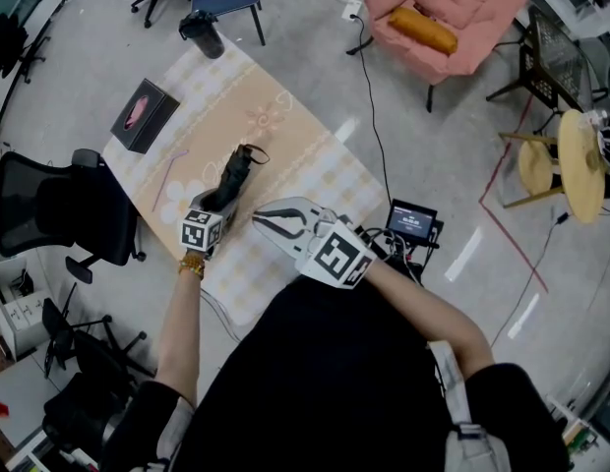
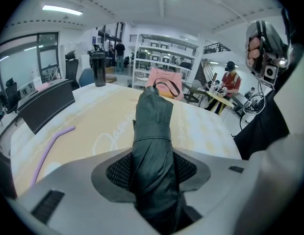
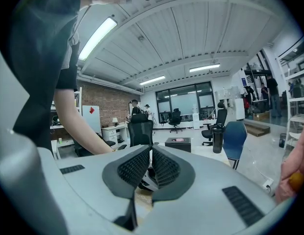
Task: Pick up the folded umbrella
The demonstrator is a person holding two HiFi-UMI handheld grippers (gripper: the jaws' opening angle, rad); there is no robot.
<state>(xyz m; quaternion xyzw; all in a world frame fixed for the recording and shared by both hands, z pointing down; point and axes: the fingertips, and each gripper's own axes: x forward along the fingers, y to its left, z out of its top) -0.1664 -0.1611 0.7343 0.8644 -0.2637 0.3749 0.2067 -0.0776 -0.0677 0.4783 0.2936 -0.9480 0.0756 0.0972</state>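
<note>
Though head view obscures it, left gripper (image 2: 152,168) jaws clamp folded umbrella (image 2: 153,116), right gripper (image 3: 151,153) jaws closed, empty

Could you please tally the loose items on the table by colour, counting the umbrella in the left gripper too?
Black: 3 (umbrella, box, tumbler)
Lilac: 1 (straw)
Total: 4

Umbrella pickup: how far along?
Done: the left gripper is clamped on the folded umbrella. In hand: the lift. The umbrella's far end angles up over the table, but I cannot tell whether it is fully clear. Left: raise it clear of the table. The right gripper is shut and empty beside it.
</note>
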